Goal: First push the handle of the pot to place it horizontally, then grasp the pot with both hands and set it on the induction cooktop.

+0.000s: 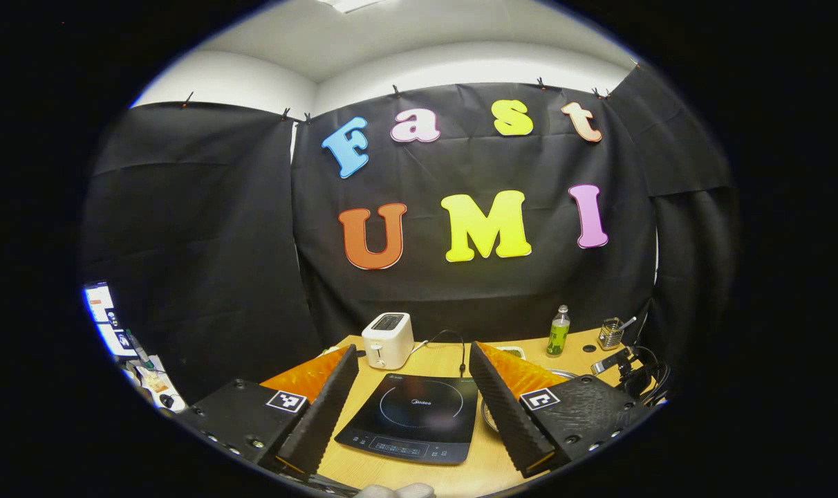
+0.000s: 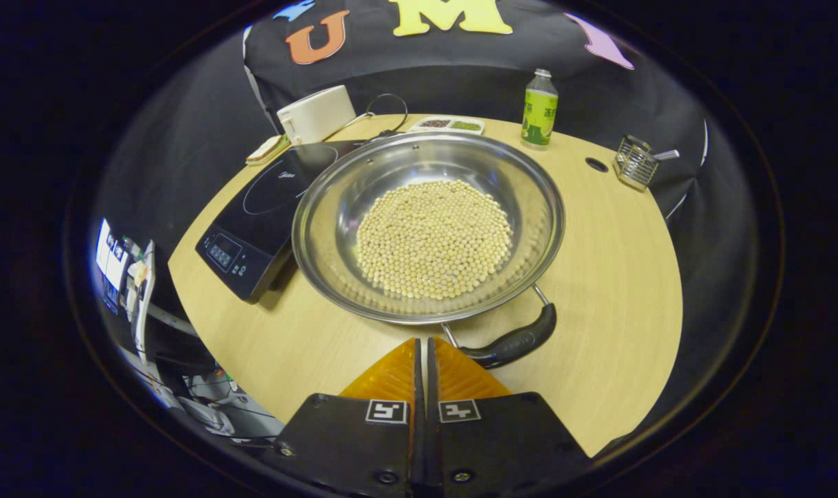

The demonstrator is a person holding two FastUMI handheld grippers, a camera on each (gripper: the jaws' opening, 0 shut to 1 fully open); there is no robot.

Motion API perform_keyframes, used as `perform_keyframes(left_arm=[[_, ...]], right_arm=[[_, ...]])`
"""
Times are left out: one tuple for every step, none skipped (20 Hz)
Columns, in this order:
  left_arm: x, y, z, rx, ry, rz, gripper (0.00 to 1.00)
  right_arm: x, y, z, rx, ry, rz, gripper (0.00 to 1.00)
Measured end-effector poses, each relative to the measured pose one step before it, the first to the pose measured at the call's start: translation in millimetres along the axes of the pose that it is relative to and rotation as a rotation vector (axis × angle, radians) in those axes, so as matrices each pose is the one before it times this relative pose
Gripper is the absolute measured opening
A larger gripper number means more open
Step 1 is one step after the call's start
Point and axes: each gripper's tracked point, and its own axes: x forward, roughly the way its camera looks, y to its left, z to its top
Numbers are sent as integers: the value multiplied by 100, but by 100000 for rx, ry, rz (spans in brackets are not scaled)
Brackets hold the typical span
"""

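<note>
The right gripper [image 2: 424,346], fingers together, sat just short of the wide steel pot's black loop handle [image 2: 512,342], which slanted rightward; the left gripper [image 1: 413,363] hung apart.

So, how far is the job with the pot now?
Nothing looks finished. The pot of beans sits on the table beside the cooktop, not on it. The right tool, shut and empty, is at the pot's handle. The left tool is open. Left: grasping, lifting across.
</note>
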Motion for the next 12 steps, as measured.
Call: perform_keyframes(left_arm=[[-70, -261, 21, -46, 244, 680, 96], [-107, -432, 15, -202, 313, 605, 96], [-11, -360, -12, -213, 215, 815, 96], [12, -345, 52, -80, 264, 672, 96], [-117, -312, -90, 28, 265, 917, 96], [-63, -151, 91, 48, 0, 1143, 96], [24, -398, 70, -143, 212, 941, 96], [-95, -630, 34, -500, 317, 840, 96], [-132, -548, 63, -405, 106, 494, 96], [-123, -371, 22, -208, -35, 706, 96], [-120, -446, 99, -35, -151, 605, 96], [7, -330, -3, 48, -133, 808, 96]], right_arm=[[-71, -519, 116, -352, 27, 234, 4], [-62, -520, 18, -285, 2, 240, 4], [-60, -495, 97, -336, -12, 328, 4], [-13, -459, -26, -432, 25, 452, 3], [-73, -533, 112, -716, 173, 504, 3], [30, -517, 31, -838, 114, 321, 4], [-48, -592, 143, -821, 73, 300, 4], [-76, -578, 45, -831, 96, 466, 4], [-92, -544, 94, -685, -104, 604, 4], [-13, -546, 86, -527, -118, 491, 4], [-47, -610, 91, -492, -93, 299, 4], [56, -567, 62, -564, -184, 131, 4]])
